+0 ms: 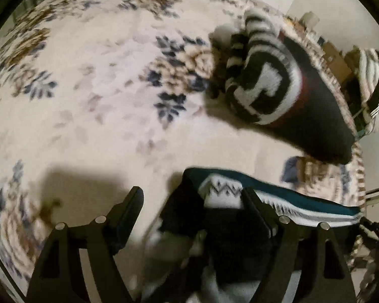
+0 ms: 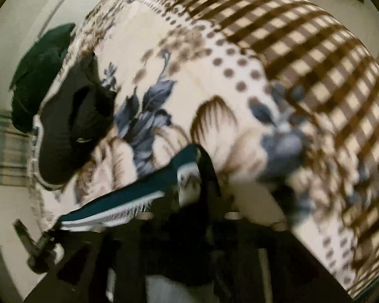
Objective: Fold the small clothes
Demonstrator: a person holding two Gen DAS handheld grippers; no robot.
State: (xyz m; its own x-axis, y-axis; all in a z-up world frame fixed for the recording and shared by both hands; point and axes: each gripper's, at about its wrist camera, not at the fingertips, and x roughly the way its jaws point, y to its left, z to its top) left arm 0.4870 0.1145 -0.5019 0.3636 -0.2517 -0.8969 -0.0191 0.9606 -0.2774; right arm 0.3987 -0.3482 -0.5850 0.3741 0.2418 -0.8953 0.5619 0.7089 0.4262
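A teal patterned garment stretches as a long band between my two grippers over the floral blanket. My left gripper has its fingers wide apart — cloth lies against the right-hand one only. My right gripper is blurred and dark — grip unreadable.

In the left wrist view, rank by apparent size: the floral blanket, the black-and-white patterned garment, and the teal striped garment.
1. Floral blanket, filling most of the frame.
2. Black-and-white patterned garment.
3. Teal striped garment; the left gripper partly hides it, so this last ranking is unsure.
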